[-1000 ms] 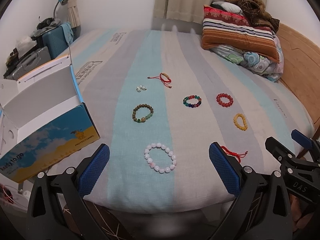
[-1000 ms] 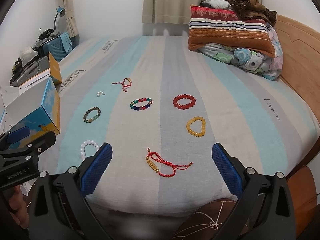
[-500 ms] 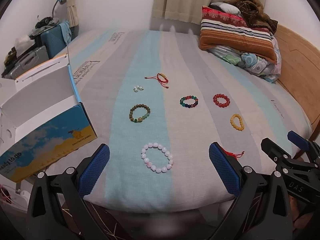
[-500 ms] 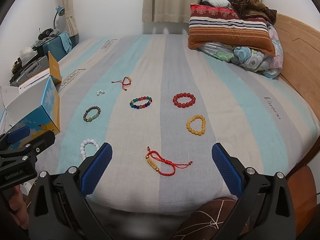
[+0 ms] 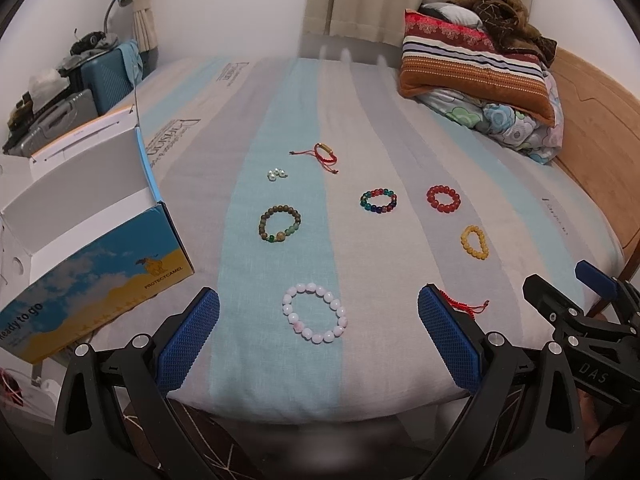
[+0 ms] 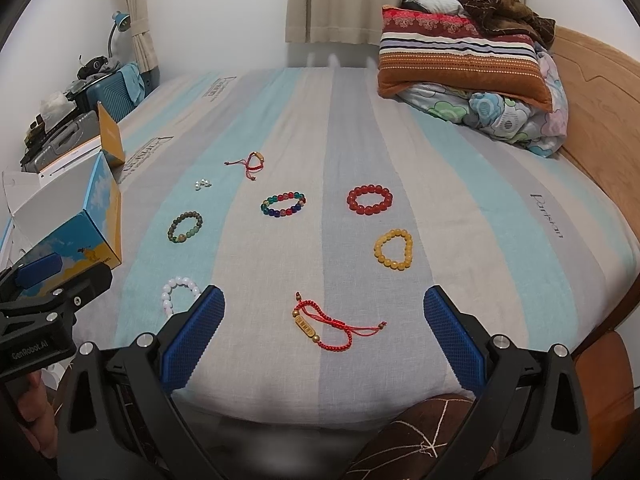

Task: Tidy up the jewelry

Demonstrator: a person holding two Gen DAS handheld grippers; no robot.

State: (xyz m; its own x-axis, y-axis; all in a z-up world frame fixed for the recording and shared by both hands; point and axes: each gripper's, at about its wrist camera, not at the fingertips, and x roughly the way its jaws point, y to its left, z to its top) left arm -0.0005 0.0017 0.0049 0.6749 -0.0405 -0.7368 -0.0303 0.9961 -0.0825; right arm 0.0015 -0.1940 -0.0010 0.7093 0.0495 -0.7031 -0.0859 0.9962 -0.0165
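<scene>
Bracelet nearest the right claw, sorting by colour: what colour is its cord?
Red cord with gold beads; right wrist view.

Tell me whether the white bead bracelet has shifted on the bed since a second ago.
No. The white bead bracelet lies on the same light blue stripe, just below the green-brown bracelet.

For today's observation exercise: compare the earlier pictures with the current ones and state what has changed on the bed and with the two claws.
Little changed. The left claw drew back slightly, so the white bead bracelet sits a bit farther ahead of it. Nothing was grasped or released. The right claw stays open over the red cord bracelet; all jewelry and the box kept their places.
</scene>
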